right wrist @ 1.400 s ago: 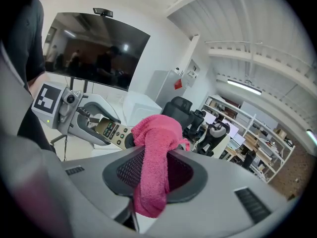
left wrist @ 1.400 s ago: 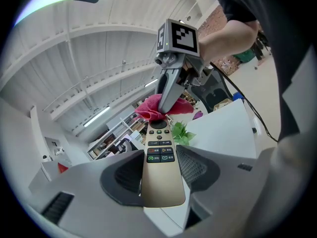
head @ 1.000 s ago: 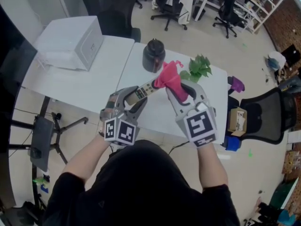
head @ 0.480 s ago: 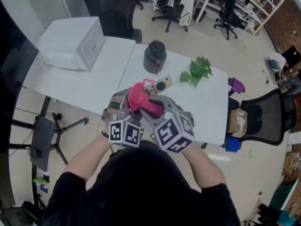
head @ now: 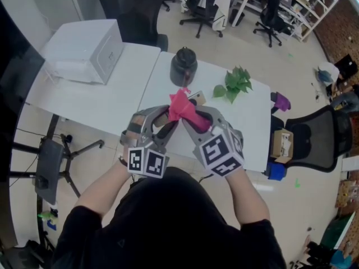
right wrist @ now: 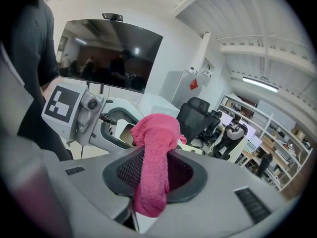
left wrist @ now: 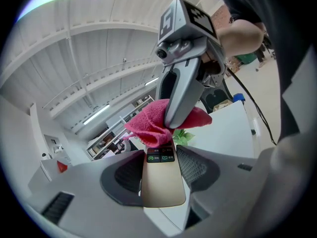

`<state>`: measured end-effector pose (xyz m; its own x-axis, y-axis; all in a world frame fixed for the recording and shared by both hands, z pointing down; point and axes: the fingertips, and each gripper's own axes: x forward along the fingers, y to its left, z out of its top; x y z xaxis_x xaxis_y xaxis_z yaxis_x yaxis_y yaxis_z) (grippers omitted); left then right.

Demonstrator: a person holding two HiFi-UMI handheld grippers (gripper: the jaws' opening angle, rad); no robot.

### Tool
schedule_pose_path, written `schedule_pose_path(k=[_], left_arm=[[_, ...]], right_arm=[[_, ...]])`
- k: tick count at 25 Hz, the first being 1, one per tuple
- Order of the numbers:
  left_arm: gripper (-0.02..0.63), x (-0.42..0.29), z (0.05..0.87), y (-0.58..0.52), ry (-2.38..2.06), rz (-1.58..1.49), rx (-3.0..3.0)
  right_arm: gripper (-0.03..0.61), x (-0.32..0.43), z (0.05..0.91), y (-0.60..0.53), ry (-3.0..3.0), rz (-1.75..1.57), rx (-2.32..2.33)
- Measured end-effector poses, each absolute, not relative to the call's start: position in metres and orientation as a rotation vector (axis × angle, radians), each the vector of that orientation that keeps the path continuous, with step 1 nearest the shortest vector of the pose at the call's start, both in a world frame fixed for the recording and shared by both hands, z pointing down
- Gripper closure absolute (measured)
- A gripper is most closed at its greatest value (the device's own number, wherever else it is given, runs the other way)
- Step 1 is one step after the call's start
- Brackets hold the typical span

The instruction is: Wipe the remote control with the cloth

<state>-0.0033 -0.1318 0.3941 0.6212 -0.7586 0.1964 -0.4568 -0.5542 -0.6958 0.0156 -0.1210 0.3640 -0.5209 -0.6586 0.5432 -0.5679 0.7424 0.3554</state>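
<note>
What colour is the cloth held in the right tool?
The cloth is deep pink, clearest in the right gripper view.

The cloth [head: 180, 106] lies on the remote [head: 197, 98] above the table [head: 249, 119], the jug [head: 183, 66] behind them, the plant [head: 233, 84] right of it, the box [head: 84, 50] further left.

An open-plan office or lab workspace. White desks [head: 112, 102] stand on a pale floor, with black swivel chairs [head: 203, 4] beyond the desk's far edge. There is loaded open shelving [head: 307, 7], a large dark screen [right wrist: 110, 53] and strip lights [left wrist: 94, 115] under bare ceiling beams.
</note>
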Motion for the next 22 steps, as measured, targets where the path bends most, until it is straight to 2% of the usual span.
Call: schedule_pose_path(k=[9,13,18,22], left_arm=[[0.405,-0.003,0.395,-0.125,0.936,-0.632,-2.257],[0.405,-0.003,0.393,-0.127,0.959,-0.528,-2.474],[0.405,-0.01,0.38,-0.14,1.001,-0.095,-3.126],[0.405,-0.016,0.377,-0.149,0.817,0.538,-3.607]], right_arm=[[0.469,0.076,0.343,-0.149,-2.223,-0.154,1.143],[0.469,0.084,0.32,-0.146,-2.336,-0.124,1.224],[0.469,0.091,0.297,-0.135,-2.704,0.013,1.323],[0.469,0.085,0.309,-0.124,-2.896,0.22,1.302]])
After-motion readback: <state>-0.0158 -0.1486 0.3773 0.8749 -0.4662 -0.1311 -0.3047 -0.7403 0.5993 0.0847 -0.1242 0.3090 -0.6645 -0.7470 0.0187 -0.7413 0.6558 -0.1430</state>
